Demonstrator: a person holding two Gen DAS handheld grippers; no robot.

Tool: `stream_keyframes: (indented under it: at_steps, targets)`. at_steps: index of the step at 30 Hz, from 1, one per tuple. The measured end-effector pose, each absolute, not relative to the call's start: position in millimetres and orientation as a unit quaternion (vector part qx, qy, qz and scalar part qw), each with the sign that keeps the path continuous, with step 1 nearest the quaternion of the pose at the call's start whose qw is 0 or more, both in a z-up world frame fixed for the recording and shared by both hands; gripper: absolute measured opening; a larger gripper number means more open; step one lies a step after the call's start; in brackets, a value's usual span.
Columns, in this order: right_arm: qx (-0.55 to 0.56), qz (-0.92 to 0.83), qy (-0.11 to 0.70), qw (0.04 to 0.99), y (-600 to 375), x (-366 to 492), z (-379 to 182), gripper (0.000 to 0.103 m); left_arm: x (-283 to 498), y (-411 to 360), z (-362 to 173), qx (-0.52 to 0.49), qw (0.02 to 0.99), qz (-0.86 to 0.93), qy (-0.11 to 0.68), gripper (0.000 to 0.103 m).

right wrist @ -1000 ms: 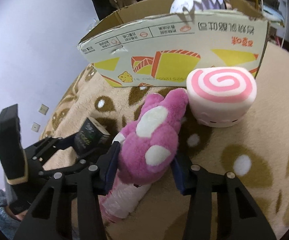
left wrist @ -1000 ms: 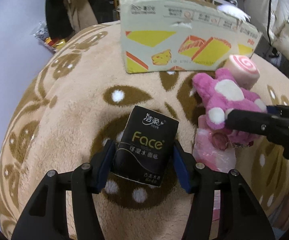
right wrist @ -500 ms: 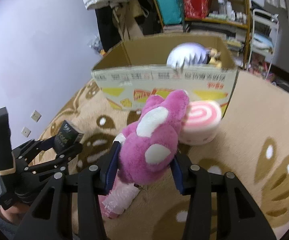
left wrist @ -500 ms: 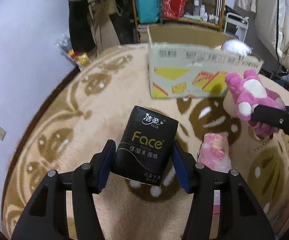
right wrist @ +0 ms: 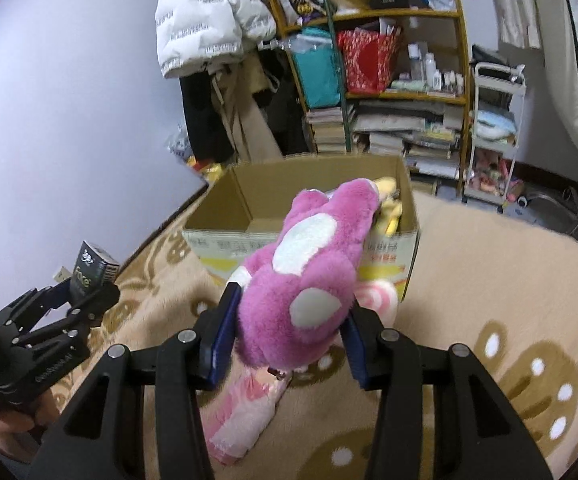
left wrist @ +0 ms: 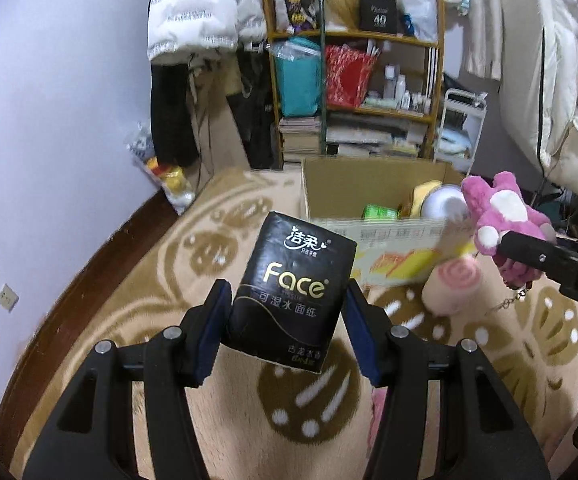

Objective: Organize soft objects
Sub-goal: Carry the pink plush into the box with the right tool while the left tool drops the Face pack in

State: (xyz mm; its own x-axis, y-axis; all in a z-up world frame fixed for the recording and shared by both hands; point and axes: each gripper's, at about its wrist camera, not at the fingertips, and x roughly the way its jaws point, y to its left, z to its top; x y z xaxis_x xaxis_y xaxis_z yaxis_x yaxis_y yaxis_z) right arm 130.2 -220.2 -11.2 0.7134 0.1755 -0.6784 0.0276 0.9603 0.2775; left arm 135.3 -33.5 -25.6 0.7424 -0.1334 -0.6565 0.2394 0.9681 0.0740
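My left gripper (left wrist: 285,332) is shut on a black tissue pack (left wrist: 295,292) marked "Face", held above the beige rug. My right gripper (right wrist: 289,344) is shut on a pink plush toy (right wrist: 309,272) with white patches, also lifted off the rug. Both point toward an open cardboard box (right wrist: 301,208), (left wrist: 373,196) that holds a yellow plush, a white round item and a green pack. A pink-swirl roll cushion (left wrist: 455,286) lies against the box front. A pink and white packet (right wrist: 245,412) lies on the rug below the plush toy. From the left wrist view the plush toy (left wrist: 505,220) and right gripper sit at far right.
A beige rug (right wrist: 489,288) with brown patterns covers the floor. Behind the box stand a cluttered wooden shelf (right wrist: 401,92), stacked books, hanging coats and a white cart (right wrist: 493,136). The lilac wall (left wrist: 57,120) runs along the left.
Both grippers have risen with their loads and tilted up, so the box's open inside and the shelf behind it have come into view. The grips have not changed.
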Motion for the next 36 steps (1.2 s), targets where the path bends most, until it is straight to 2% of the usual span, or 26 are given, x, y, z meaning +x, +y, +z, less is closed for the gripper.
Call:
stream_keyframes:
  at_steps: [18, 27, 36]
  targets:
    - [0.082, 0.038, 0.321, 0.943, -223, 177, 35, 0.050, 221, -89, 64, 0.103, 0.957, -0.133, 0.237, 0.055]
    - [0.100, 0.042, 0.333, 0.937, -236, 208, 24, 0.050, 257, -115, 47, 0.108, 0.943, -0.154, 0.274, 0.055]
    - [0.166, 0.081, 0.371, 0.910, -238, 223, -11, 0.051, 275, -128, 1, 0.124, 0.927, -0.143, 0.325, 0.055]
